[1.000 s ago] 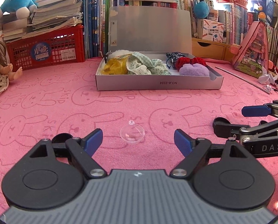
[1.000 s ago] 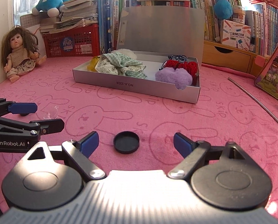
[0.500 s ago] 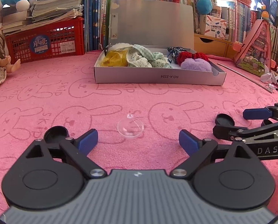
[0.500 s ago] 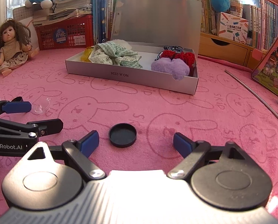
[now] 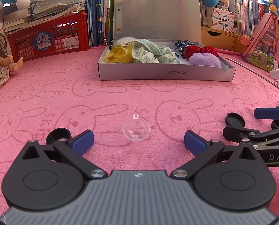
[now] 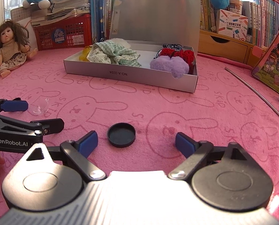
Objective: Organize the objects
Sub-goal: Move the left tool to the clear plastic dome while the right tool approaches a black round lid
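The left tool [image 5: 138,142] is spreading its blue pads wider, with the small clear plastic dome [image 5: 136,131] lying on the pink rabbit-print cloth [image 5: 64,93] of the table just ahead of the gap, not touched. The right tool [image 6: 136,142] is also opening, and the round black plastic lid [image 6: 121,134] sits on the cloth between its pads, apart from both.

Both pieces are near the front edge of the table, well apart from the open silver cardboard box [image 5: 165,74] at the middle towards the back, which already holds cloth and fluffy things.

The dome looks the riskier. It is thin, slick and rounded, so a pinch off its middle could squirt it away across the cloth or crack it. The lid is low and flat; pads coming in too high would likely slide over its rim. The two tools stand close, so reaching together might knock them into each other.
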`<act>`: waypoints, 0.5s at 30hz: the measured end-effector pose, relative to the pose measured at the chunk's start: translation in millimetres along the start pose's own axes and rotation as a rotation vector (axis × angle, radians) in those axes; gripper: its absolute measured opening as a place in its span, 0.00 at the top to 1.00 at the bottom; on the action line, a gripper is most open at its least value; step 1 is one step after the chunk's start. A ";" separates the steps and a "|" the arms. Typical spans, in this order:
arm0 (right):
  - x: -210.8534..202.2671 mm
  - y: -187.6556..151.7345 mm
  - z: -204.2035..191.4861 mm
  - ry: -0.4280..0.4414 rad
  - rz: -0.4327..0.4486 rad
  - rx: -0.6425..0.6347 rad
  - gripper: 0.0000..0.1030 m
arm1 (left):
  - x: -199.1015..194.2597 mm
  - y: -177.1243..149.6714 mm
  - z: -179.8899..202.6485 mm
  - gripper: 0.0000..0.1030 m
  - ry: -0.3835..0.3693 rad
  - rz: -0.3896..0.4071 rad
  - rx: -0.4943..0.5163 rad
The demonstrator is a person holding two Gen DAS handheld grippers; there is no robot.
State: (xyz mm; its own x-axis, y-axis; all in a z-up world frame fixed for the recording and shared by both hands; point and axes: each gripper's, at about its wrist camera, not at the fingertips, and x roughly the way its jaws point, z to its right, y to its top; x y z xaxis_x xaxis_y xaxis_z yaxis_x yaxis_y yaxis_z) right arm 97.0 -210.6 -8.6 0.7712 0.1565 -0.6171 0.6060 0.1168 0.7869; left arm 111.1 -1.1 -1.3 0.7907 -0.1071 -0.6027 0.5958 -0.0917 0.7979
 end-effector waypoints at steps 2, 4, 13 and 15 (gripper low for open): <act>-0.1 0.1 -0.2 0.000 0.000 -0.001 0.08 | 0.0 0.2 0.2 0.00 0.001 0.000 0.001; -0.2 0.1 -0.3 0.000 0.000 0.000 0.08 | -0.1 0.2 0.1 0.00 0.002 0.000 0.001; -2.0 -2.1 -1.6 0.003 0.008 0.009 0.13 | -0.1 0.3 0.6 0.00 0.008 0.001 0.001; -4.0 -2.8 -2.9 0.012 0.016 0.004 0.18 | -1.4 0.0 2.2 0.00 0.014 0.005 0.004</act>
State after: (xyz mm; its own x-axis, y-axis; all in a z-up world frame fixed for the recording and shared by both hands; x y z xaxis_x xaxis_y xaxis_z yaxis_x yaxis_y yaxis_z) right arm 91.7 -208.7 -8.3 0.7784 0.1702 -0.6042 0.5943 0.1100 0.7967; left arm 109.7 -3.1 -0.5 0.7956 -0.0940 -0.5985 0.5913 -0.0948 0.8009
